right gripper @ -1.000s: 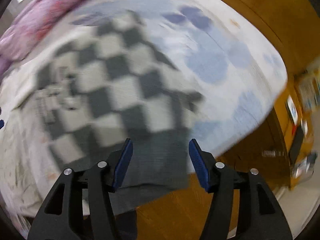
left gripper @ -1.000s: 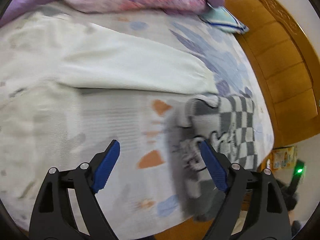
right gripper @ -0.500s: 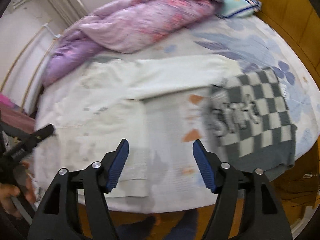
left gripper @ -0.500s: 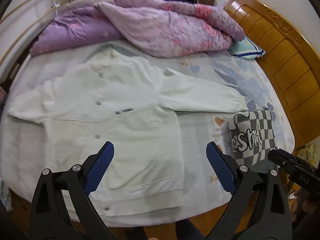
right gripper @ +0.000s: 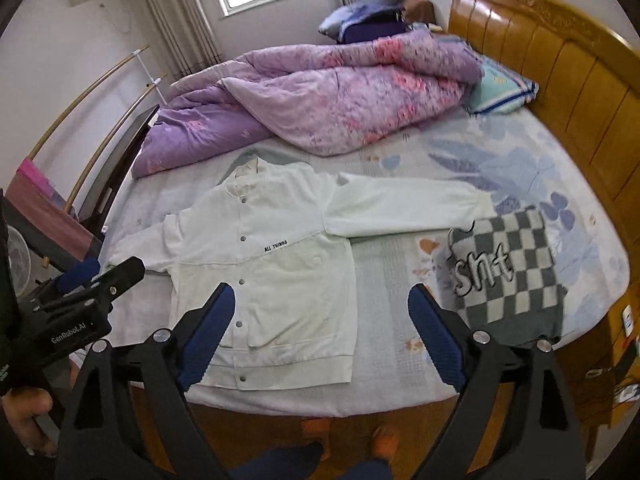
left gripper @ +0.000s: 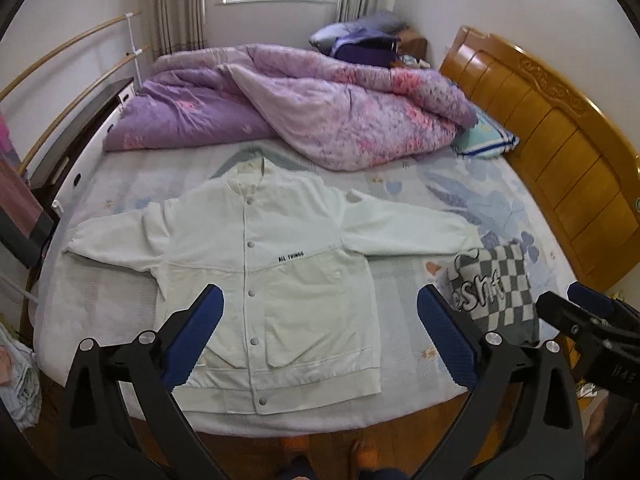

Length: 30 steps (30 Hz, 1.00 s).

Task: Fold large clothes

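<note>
A white snap-button jacket (left gripper: 276,264) lies flat on the bed, front up, both sleeves spread out; it also shows in the right wrist view (right gripper: 276,264). A folded grey-and-white checkered sweater (left gripper: 500,292) lies at the bed's right front corner, also seen in the right wrist view (right gripper: 508,276). My left gripper (left gripper: 320,324) is open and empty, held above the jacket's hem at the foot of the bed. My right gripper (right gripper: 320,320) is open and empty, held back from the bed's front edge.
A purple quilt (left gripper: 304,108) is heaped at the back of the bed. A striped pillow (left gripper: 484,140) lies by the wooden headboard (left gripper: 560,152) at the right. A dark rack (left gripper: 60,152) stands on the left. The floor and the person's feet (right gripper: 348,436) are below.
Both grippers have pulled up and back from the checkered sweater, so the whole bed and jacket now show. Both stay open and empty.
</note>
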Each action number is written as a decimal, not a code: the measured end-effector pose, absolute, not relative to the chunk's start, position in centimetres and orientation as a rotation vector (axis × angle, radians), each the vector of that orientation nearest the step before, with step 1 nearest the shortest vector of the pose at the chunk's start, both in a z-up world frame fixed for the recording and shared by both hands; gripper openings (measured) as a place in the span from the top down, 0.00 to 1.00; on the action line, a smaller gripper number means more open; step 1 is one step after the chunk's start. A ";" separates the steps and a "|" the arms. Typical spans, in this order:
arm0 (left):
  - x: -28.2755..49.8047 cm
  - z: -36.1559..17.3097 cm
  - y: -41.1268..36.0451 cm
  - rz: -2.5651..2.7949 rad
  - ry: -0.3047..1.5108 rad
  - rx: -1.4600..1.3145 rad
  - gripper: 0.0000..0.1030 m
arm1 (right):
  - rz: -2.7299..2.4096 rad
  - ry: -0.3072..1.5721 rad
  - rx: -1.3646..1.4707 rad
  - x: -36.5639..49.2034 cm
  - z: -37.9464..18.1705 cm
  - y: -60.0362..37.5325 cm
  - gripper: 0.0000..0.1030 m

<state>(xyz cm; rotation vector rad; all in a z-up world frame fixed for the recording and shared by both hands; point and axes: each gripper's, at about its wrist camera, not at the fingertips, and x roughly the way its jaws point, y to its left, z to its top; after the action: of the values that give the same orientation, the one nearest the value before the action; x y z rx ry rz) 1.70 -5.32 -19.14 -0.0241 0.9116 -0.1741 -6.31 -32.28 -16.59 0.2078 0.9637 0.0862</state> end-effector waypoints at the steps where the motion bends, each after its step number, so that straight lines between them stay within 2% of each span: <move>1: 1.2 -18.4 -5.5 -0.170 0.899 -0.026 0.05 | 0.090 0.960 0.204 -6.6 -16.2 -32.4 0.16; 10: -5.2 -13.0 -9.2 -0.055 0.765 0.020 0.05 | 0.128 0.876 0.152 -10.9 -12.5 -35.6 0.13; 16: -10.7 -10.5 -11.5 -0.042 0.753 -0.010 0.05 | 0.150 0.806 0.052 -15.4 -9.2 -36.9 0.08; 30: -18.0 -4.0 -14.3 -0.036 0.643 0.014 0.05 | 0.177 0.691 0.047 -20.9 -3.8 -39.4 0.08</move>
<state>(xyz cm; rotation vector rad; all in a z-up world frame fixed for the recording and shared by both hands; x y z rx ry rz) -18.05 -14.31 -3.99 0.0141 0.6427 -0.0358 -20.88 -39.37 -3.81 0.0466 0.6912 0.1769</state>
